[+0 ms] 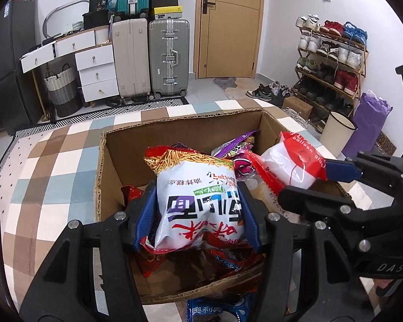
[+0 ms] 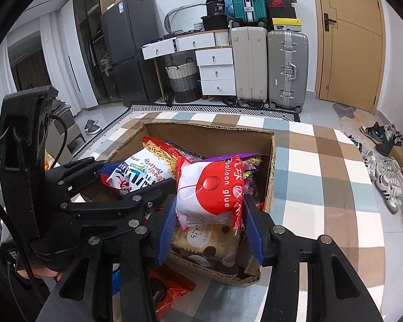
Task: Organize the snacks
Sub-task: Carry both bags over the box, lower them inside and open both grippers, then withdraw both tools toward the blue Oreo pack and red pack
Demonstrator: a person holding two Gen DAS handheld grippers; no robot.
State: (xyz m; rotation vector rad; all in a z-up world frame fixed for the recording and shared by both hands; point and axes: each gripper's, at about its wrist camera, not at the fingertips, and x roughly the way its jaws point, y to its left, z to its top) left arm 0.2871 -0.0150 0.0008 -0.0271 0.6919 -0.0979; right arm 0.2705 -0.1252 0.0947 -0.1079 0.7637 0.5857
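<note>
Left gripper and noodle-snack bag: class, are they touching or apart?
Touching. The left wrist view shows the left gripper with both blue pads pressed into the sides of the noodle-snack bag.

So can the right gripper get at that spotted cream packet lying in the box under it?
Probably not yet. The right gripper is shut on the red and white balloon glue bag, which hangs directly over the spotted packet. Once the bag is set down, nothing else covers it.

A cardboard box point(image 1: 180, 131) of snack packets point(image 1: 228, 155) sits on the checked cloth point(image 1: 48, 166), suitcases point(image 1: 150, 56) behind.
</note>
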